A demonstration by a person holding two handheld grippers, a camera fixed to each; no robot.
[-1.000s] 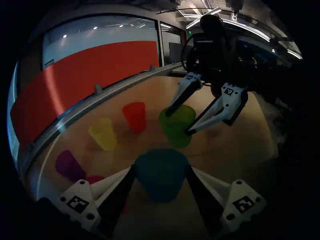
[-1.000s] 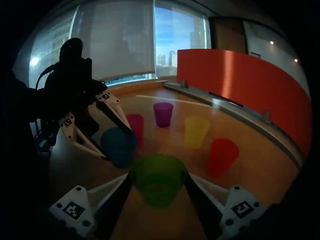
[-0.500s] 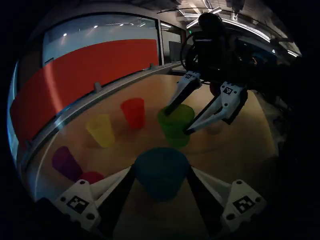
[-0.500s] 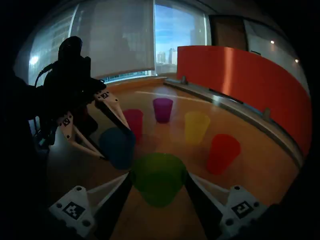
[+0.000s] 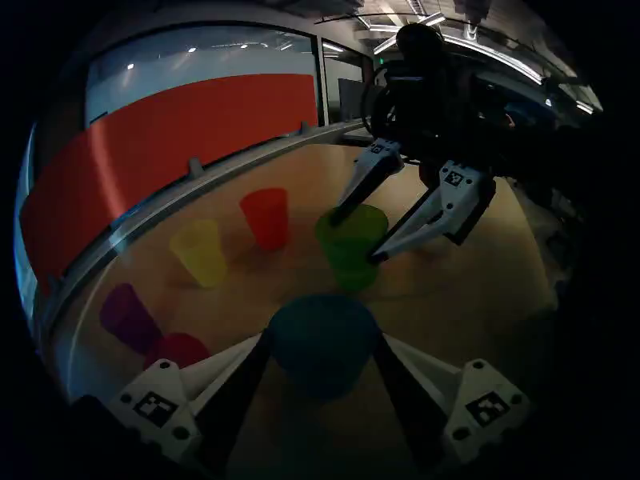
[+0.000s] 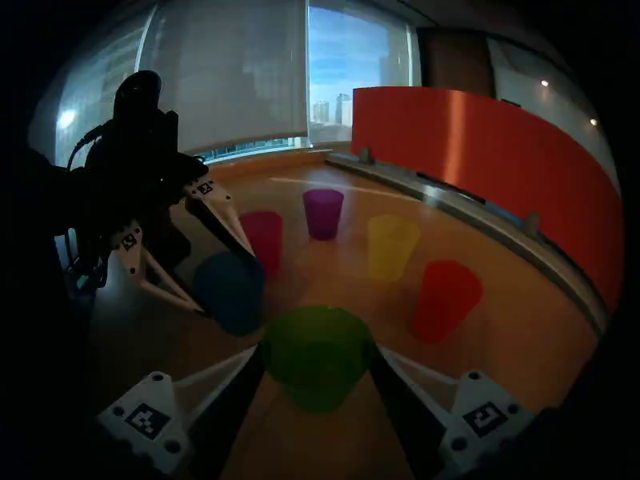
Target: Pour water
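Wooden tabletop (image 5: 456, 304) in dim light, logged near to far.

Nearest in left gripper view: left gripper (image 5: 322, 340) pinching blue cup (image 5: 322, 364), both fingers pressed to its sides. Beyond it, right gripper (image 5: 352, 238) clamped the same way on green cup (image 5: 350, 268). Dark bulk of that tool behind, too dim to detail. Contents of either cup not readable. Lifted or resting on the wood: cannot tell.

Four loose cups upright on that view's left, none touching. Magenta cup (image 5: 180, 350) nearest, close by blue cup. Purple cup (image 5: 124, 316) near it, then yellow cup (image 5: 200, 250). Red cup (image 5: 266, 216) farthest, near green cup with a clear gap.

Backgrounds differing by view:
- Left gripper view: glass partition above orange-red wall panel (image 5: 176, 136), with ceiling light strips (image 5: 480, 52) overhead.
- Right gripper view: bright window (image 6: 352, 80) with city skyline and lowered blind (image 6: 232, 72) beside it. Same panel running down that view's right.

Edges and room:
- Raised metal rail (image 5: 160, 212) along table edge below the panel, just past the loose cups.
- Strip of bare wood between the two held cups.
- Bare wood also between held cups and the loose row.
- Broad bare stretch on left gripper view's right.
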